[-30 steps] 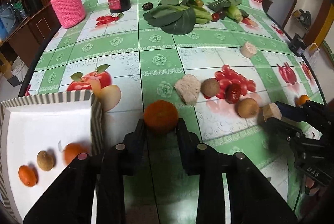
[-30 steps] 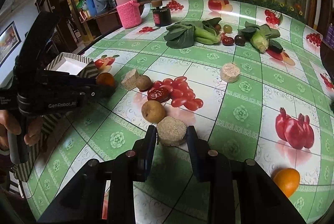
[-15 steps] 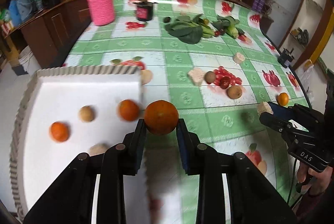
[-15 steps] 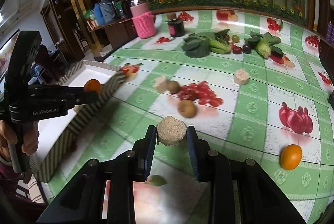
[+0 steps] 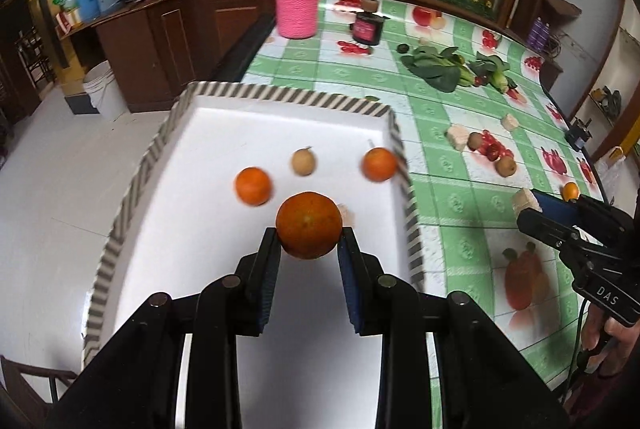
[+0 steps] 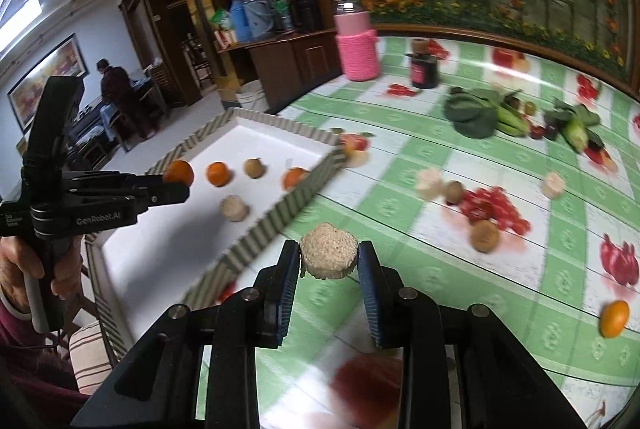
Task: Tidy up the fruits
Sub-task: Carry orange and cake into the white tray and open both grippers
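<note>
Clamped between the jaws of the left gripper (image 5: 309, 233): a round, dimpled orange (image 5: 309, 225), deep in colour, held above the near part of a white tray (image 5: 224, 133) with a striped rim. Lying on the tray floor beyond: two smaller oranges (image 5: 253, 185), a brownish round fruit (image 5: 303, 161), a pale puck-shaped piece (image 6: 234, 207). Gripped in the closed-in jaws of the right gripper (image 6: 329, 257): a tan, grainy round cake (image 6: 329, 256), over the tabletop (image 6: 400, 157) just right of the tray. Spread on the green-checked, fruit-printed tabletop: leafy greens (image 5: 434, 71), red dates (image 5: 492, 147), a lone orange (image 6: 614, 317) at near right. At the far edge, a pink knit-sleeved jar (image 5: 298, 3); behind, dark wood cabinets and a floral mural.
</note>
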A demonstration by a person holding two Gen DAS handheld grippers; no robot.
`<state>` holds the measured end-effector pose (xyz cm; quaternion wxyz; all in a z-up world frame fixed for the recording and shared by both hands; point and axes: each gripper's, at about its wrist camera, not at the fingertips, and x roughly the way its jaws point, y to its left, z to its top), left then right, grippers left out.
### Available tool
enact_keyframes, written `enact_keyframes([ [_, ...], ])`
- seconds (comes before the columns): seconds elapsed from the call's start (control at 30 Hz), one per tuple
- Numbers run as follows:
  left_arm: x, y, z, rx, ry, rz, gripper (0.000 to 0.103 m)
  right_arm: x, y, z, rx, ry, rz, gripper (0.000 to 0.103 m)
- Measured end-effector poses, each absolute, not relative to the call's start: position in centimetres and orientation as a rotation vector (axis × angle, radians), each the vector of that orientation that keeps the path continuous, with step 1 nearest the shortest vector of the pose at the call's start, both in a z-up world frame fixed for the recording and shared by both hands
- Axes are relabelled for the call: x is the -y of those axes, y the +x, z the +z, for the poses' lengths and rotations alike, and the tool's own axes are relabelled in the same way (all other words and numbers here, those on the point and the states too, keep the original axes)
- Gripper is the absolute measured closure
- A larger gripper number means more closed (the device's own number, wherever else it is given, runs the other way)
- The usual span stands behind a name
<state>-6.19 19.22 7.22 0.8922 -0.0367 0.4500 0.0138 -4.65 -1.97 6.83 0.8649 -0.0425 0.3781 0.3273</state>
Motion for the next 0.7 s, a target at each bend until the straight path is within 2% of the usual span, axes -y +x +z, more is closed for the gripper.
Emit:
enact_keyframes([
  [0.7,-23.5,-8.0,5.4,-0.940,-0.125,0.117,0.076,-6.8,-6.1,6.6,-0.808,-0.181,0.824,0.073],
])
